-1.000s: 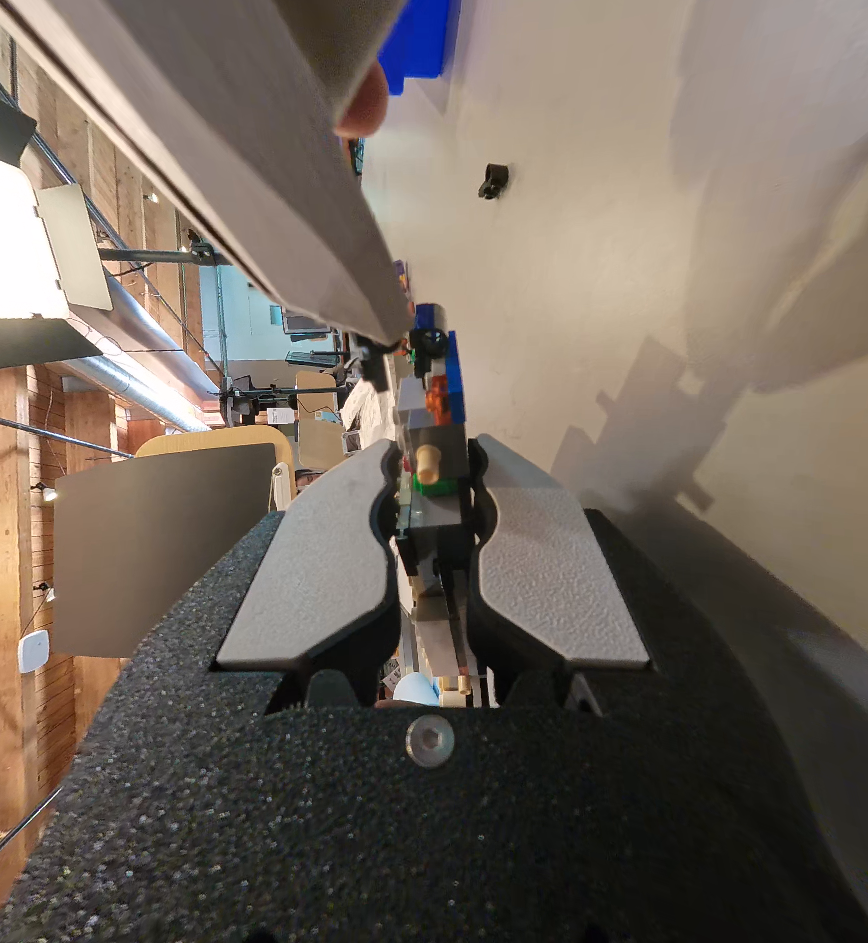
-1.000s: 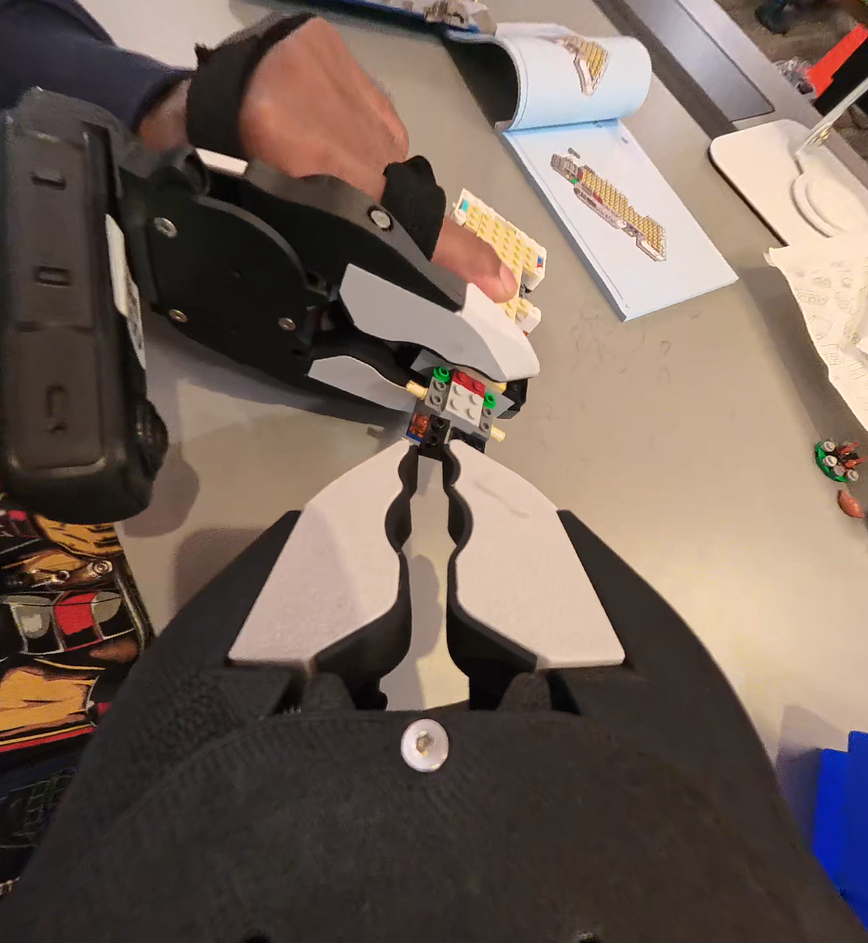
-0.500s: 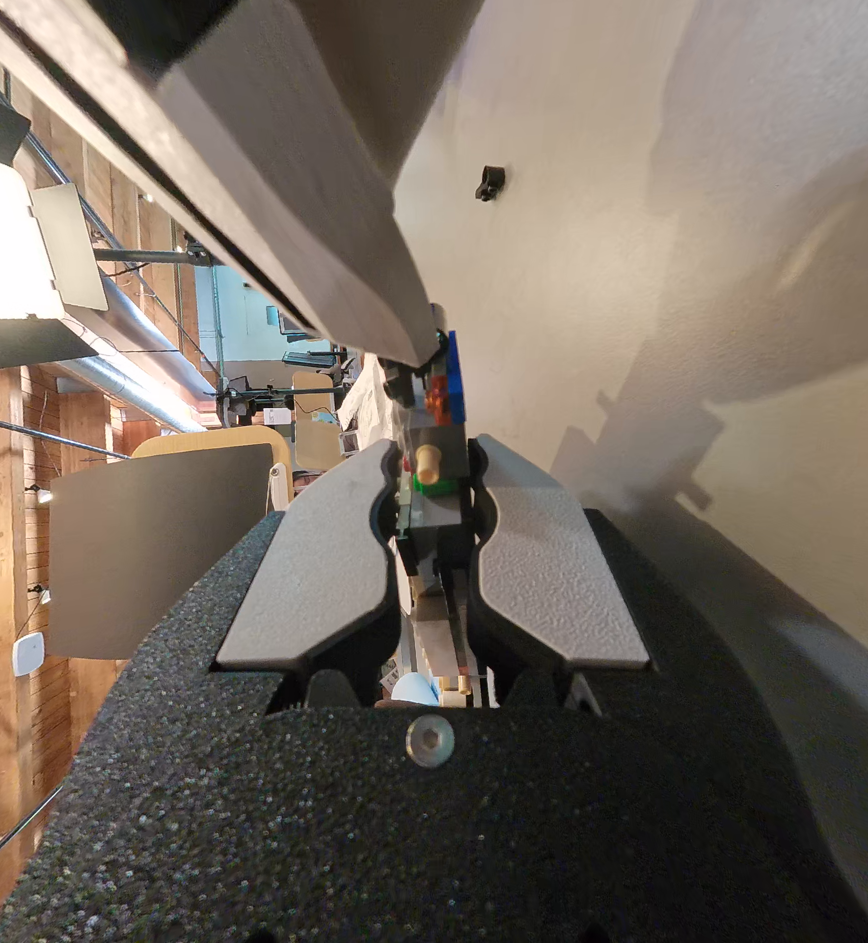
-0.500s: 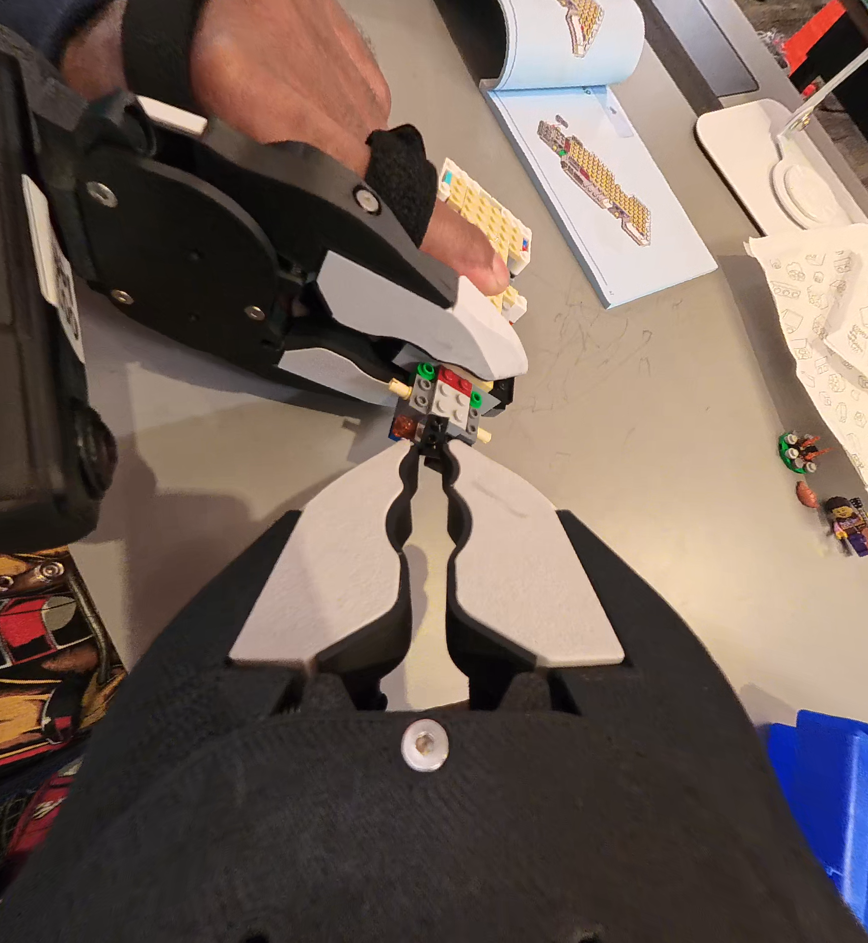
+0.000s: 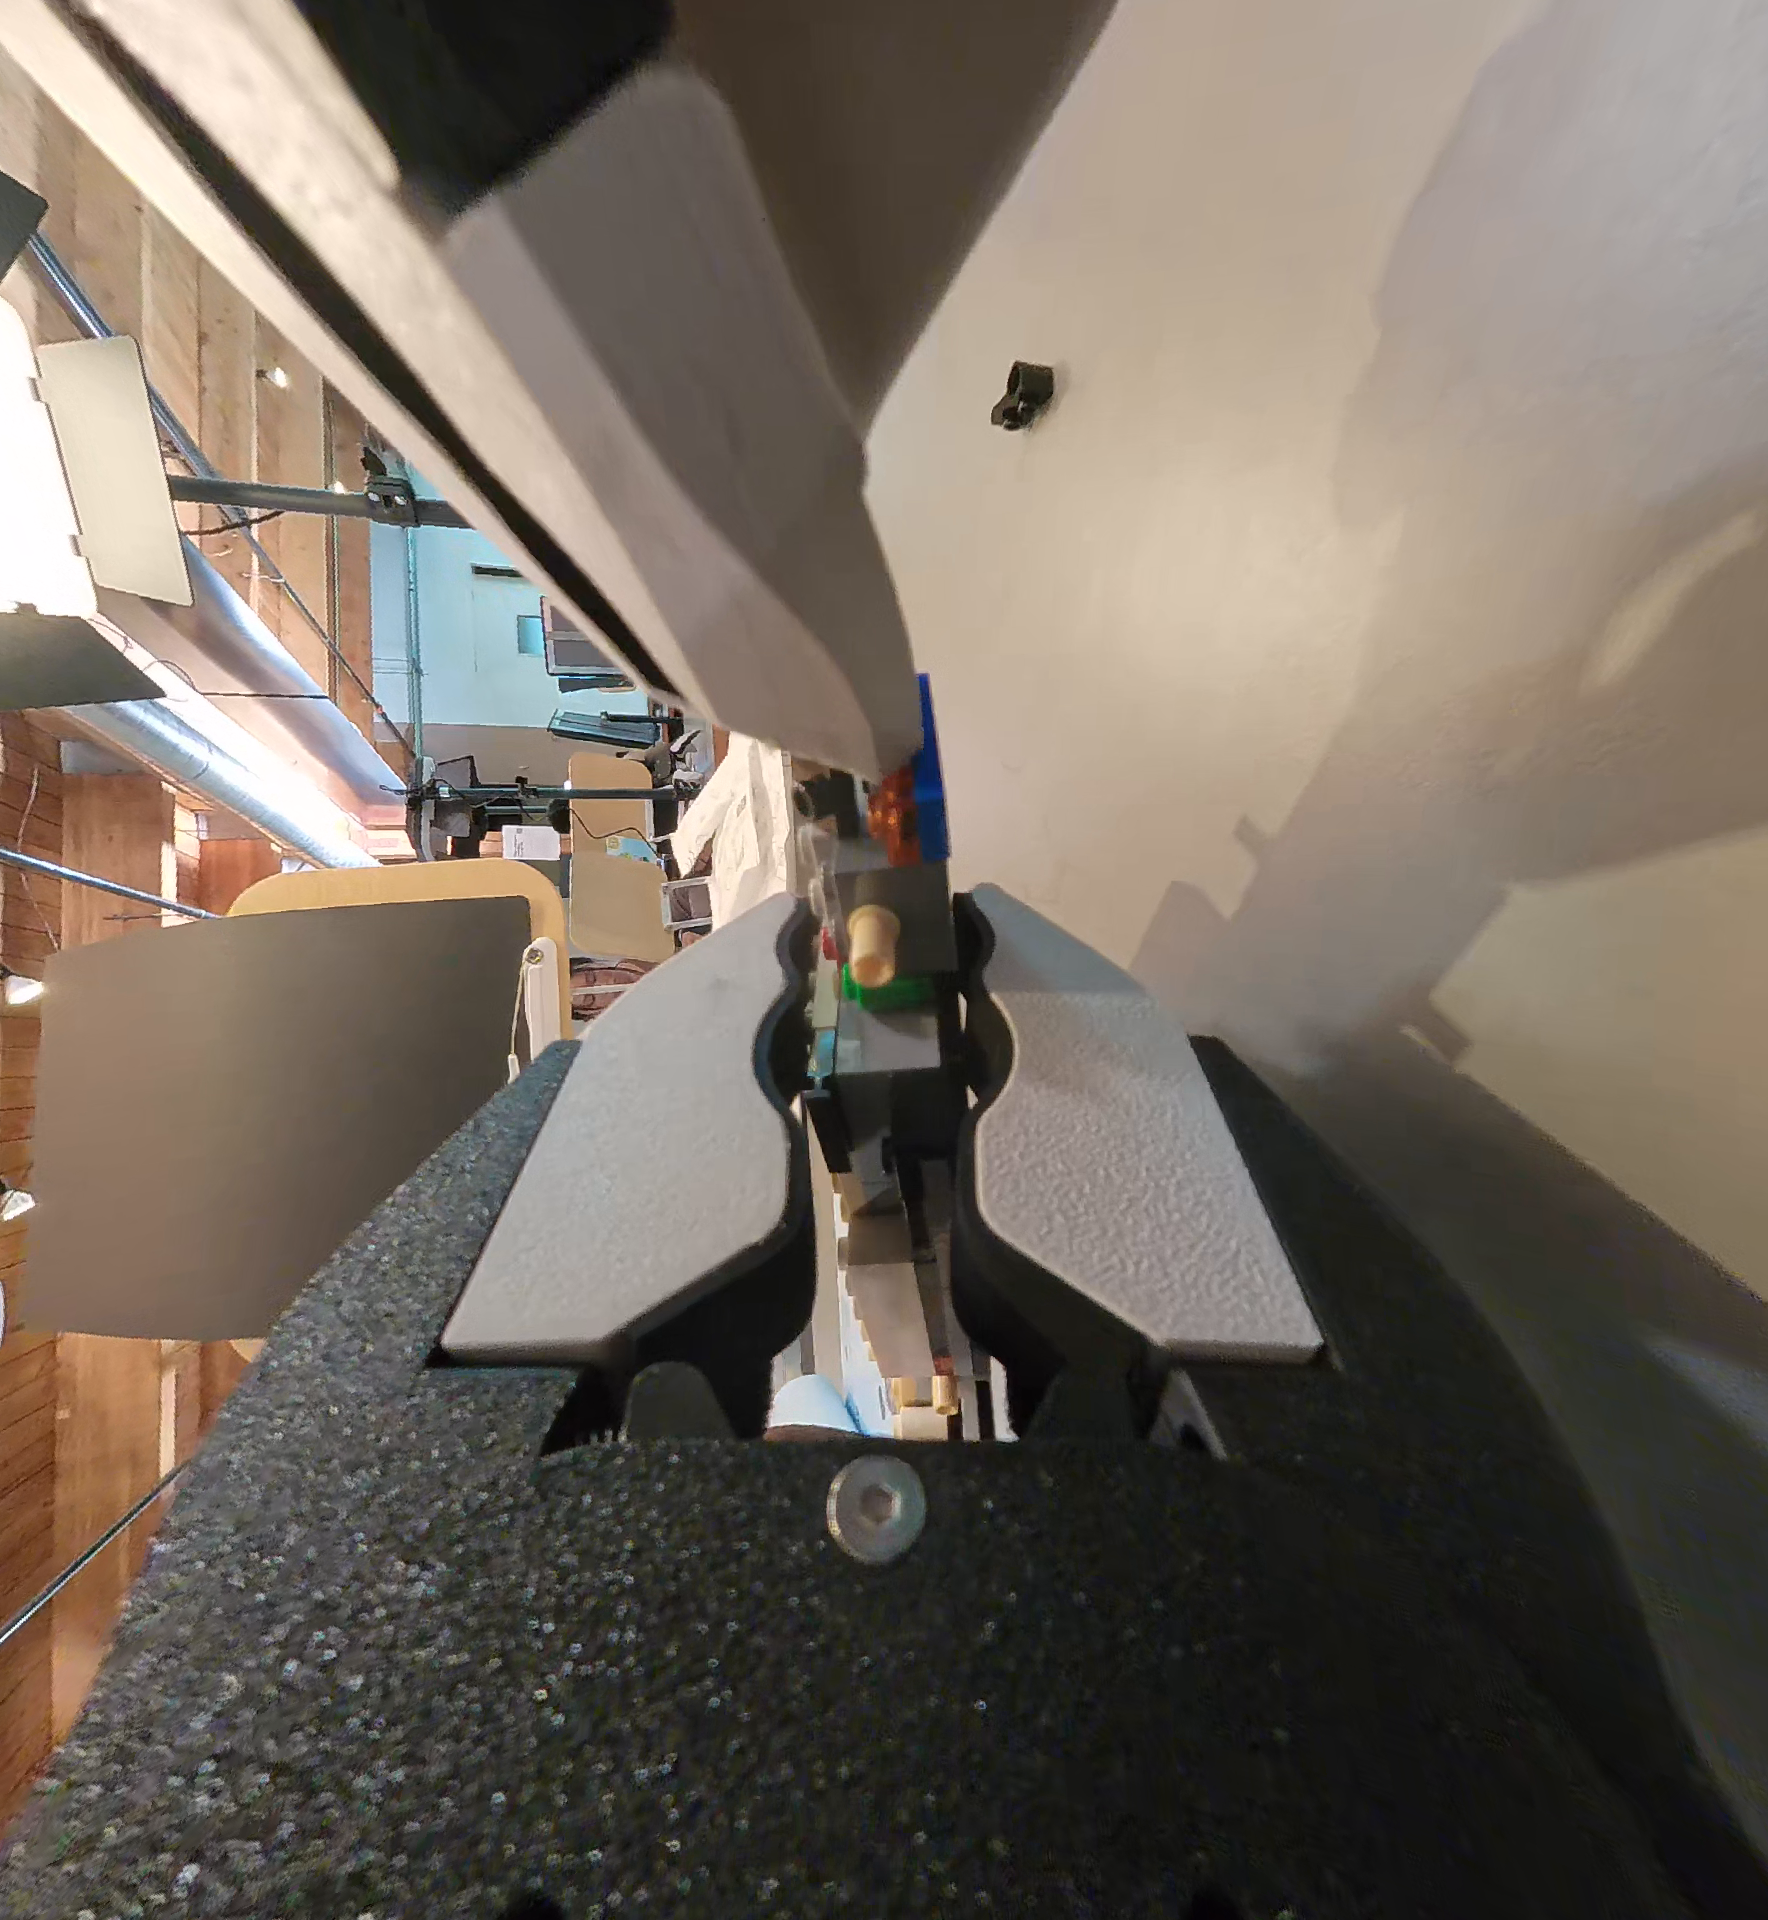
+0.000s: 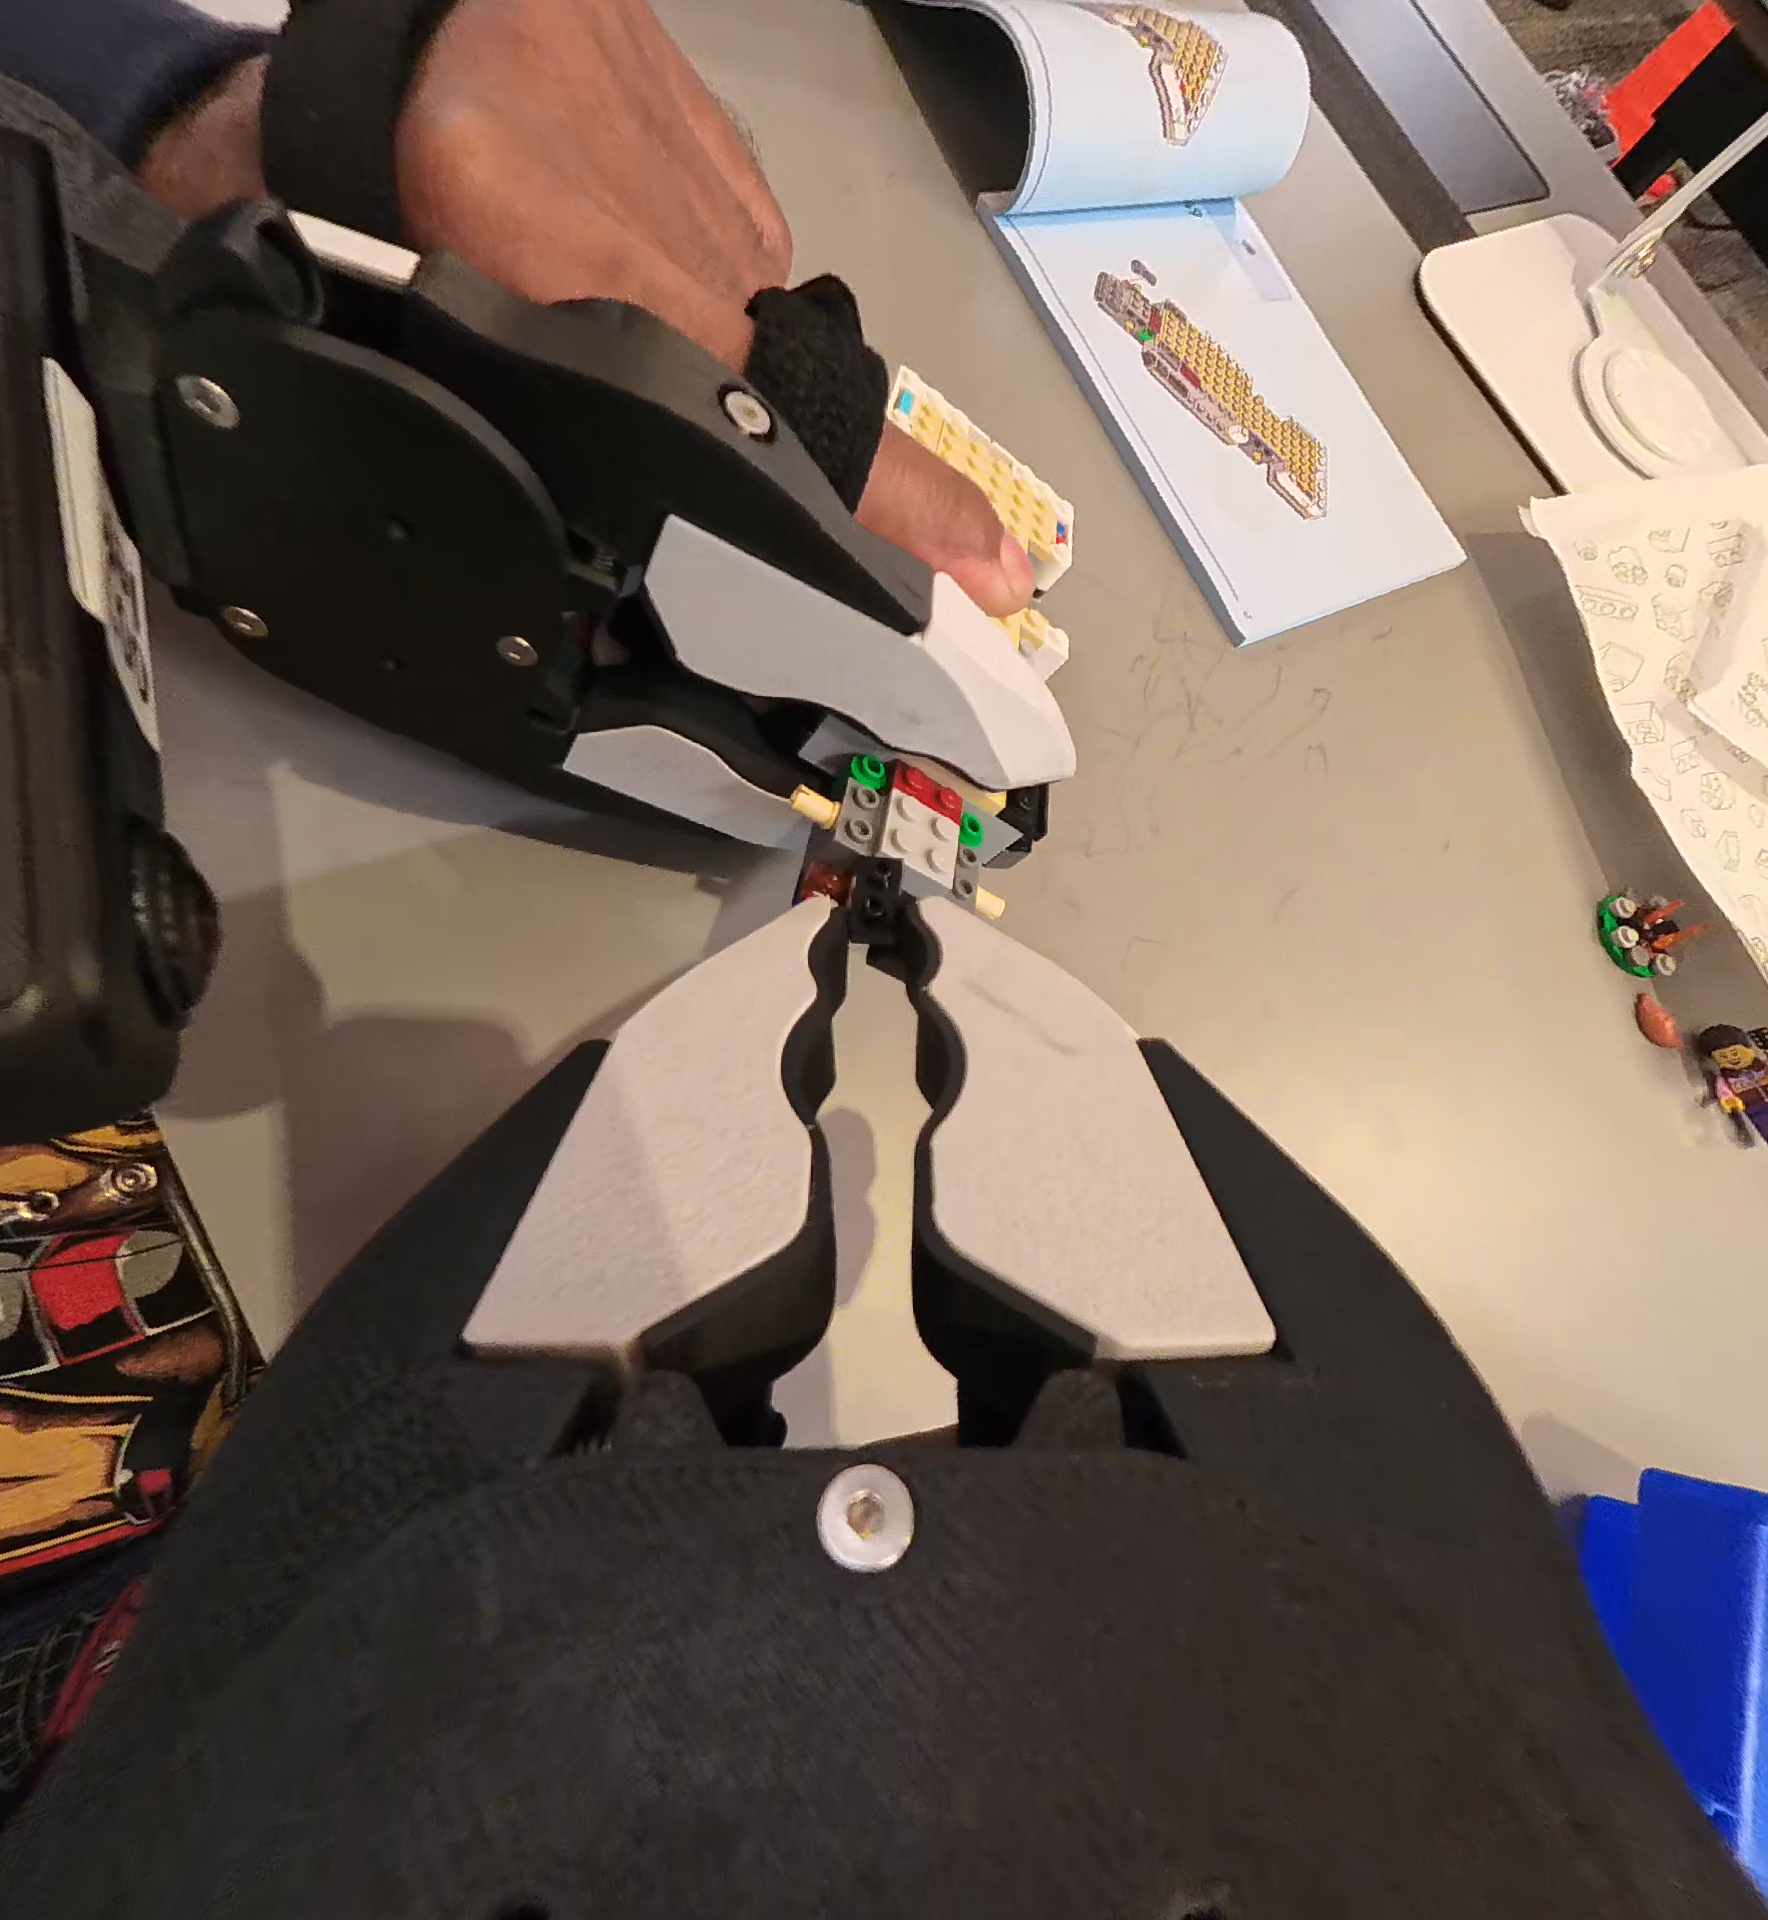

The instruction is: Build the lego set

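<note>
My left tool [image 6: 947,800] is clamped on a small brick assembly [image 6: 911,831] of grey, white, red and green pieces with tan pins sticking out either side; in the left wrist view its fingers [image 5: 693,1039] press the dark grey block from both sides. My right tool [image 6: 875,925] is pinching a narrow black piece [image 6: 878,904] that sits against the near face of that assembly, both fingertips closed on its flanks. I judge the two are being mated or pulled apart here; I cannot tell which. Whatever follows needs a steady left grip and a straight line along the black piece.

The assembly hangs just above the grey table [image 6: 1275,935], towards its middle. An open instruction booklet [image 6: 1223,395] lies towards the far edge, printed paper [image 6: 1711,665] and a minifigure [image 6: 1753,1081] near the right edge.
</note>
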Motion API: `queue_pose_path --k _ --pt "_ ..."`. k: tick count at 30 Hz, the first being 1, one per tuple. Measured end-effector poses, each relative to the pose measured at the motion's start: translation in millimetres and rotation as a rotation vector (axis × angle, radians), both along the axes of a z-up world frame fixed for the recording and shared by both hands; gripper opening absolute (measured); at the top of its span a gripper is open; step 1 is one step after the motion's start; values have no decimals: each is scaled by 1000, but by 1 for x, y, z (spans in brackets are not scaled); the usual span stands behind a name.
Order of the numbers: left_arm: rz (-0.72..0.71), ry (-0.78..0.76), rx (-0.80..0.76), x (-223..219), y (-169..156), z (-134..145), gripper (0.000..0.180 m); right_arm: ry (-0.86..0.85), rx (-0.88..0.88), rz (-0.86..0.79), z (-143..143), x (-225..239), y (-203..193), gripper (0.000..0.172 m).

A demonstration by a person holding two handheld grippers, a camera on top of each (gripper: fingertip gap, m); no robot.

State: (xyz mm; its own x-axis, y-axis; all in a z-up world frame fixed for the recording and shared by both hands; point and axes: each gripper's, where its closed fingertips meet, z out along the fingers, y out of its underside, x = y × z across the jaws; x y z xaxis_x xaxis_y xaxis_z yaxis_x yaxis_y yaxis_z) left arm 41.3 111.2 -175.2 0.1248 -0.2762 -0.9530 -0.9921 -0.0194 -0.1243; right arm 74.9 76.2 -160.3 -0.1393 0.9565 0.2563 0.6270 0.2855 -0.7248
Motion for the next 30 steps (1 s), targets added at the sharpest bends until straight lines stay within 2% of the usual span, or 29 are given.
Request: queue_pose_path --k 6,30 --pt "2 -12 -1 0 0 1 26 11 17 2 0 0 2 14" --pt "3 -11 -4 2 -1 0 26 56 20 44 3 1 -4 10"
